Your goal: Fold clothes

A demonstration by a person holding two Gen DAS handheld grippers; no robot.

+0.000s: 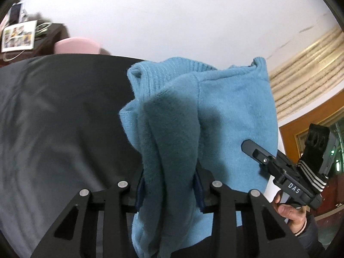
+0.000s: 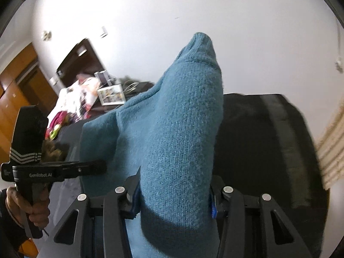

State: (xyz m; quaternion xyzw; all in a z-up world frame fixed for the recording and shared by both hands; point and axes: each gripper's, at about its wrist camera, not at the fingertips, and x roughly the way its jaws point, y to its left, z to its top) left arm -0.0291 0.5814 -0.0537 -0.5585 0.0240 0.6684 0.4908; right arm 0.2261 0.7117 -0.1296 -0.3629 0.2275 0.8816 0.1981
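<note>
I am holding the blue sweater (image 1: 172, 129) bunched thick in my left gripper (image 1: 168, 189) and my right gripper (image 2: 174, 195), above the dark bed (image 1: 64, 118); it is risking to slip or land crumpled.

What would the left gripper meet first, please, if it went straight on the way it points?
Probably the blue sweater already bunched between the left gripper's jaws; beyond it lies the dark bed cover.

I count one blue sweater (image 1: 225, 107), two grippers, left (image 1: 169, 190) and right (image 2: 174, 193), one dark bed (image 1: 64, 111), one photo sheet (image 1: 19, 35) and one pink cushion (image 1: 75, 45).
</note>
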